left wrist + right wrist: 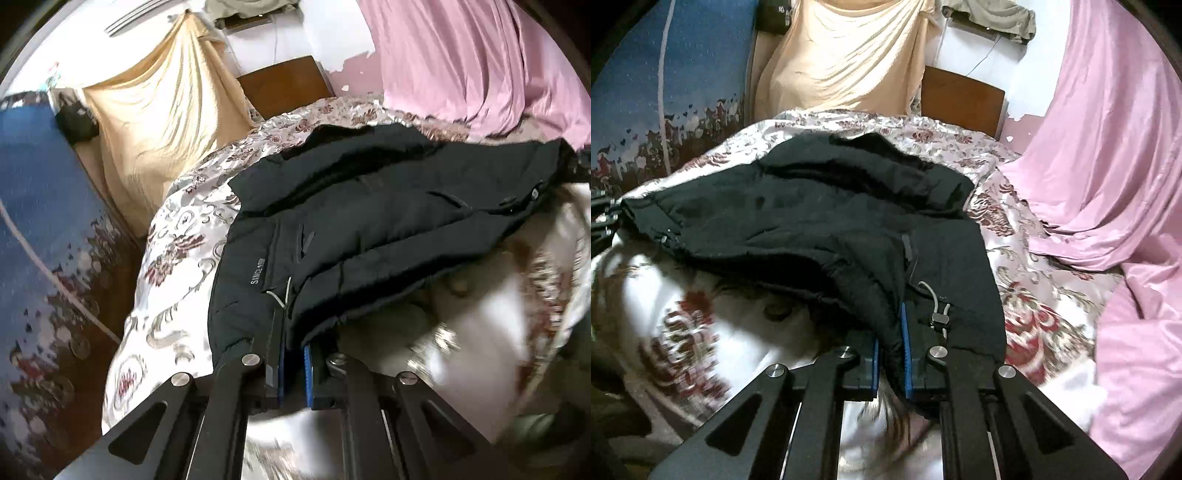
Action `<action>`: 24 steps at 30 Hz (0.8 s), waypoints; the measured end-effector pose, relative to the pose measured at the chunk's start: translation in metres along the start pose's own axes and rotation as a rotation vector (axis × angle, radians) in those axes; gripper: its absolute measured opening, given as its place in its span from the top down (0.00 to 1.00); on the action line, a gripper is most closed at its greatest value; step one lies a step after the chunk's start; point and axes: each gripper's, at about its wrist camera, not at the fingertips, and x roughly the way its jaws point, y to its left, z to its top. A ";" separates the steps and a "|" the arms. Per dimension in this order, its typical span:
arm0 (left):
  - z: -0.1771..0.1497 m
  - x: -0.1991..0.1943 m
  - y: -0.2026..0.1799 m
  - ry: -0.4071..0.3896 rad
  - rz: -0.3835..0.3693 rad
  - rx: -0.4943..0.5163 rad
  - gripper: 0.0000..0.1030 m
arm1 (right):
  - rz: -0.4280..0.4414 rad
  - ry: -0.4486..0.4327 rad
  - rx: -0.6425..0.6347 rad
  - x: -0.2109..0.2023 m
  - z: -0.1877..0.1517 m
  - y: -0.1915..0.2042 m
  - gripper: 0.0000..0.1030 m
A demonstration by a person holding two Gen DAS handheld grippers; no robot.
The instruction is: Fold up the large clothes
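A large black padded jacket (369,218) lies across the floral bedspread (177,240) and its near hem is lifted off the bed. My left gripper (293,354) is shut on the jacket's hem near a white drawcord. In the right wrist view the same jacket (820,221) stretches to the left. My right gripper (890,354) is shut on the hem next to a cord toggle (938,317). Both hold the hem raised above the blurred bedspread (1034,295). The left gripper's black frame (602,218) shows at the far left edge.
A pink sheet (1108,166) drapes down on the right onto the bed. A beige cloth (849,55) hangs at the back. A blue patterned hanging (37,203) stands on the left. A brown wooden headboard (960,96) is behind the bed.
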 end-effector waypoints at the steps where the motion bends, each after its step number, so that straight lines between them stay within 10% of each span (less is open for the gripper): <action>1: -0.002 -0.007 0.000 -0.001 -0.008 -0.017 0.93 | 0.000 -0.003 0.008 -0.009 -0.001 0.000 0.92; 9: 0.018 -0.021 0.013 -0.027 -0.034 -0.090 0.93 | 0.006 -0.027 0.091 -0.027 0.005 -0.016 0.93; 24: 0.161 0.028 0.051 -0.227 0.015 -0.126 0.93 | -0.033 -0.262 0.248 0.017 0.110 -0.045 0.93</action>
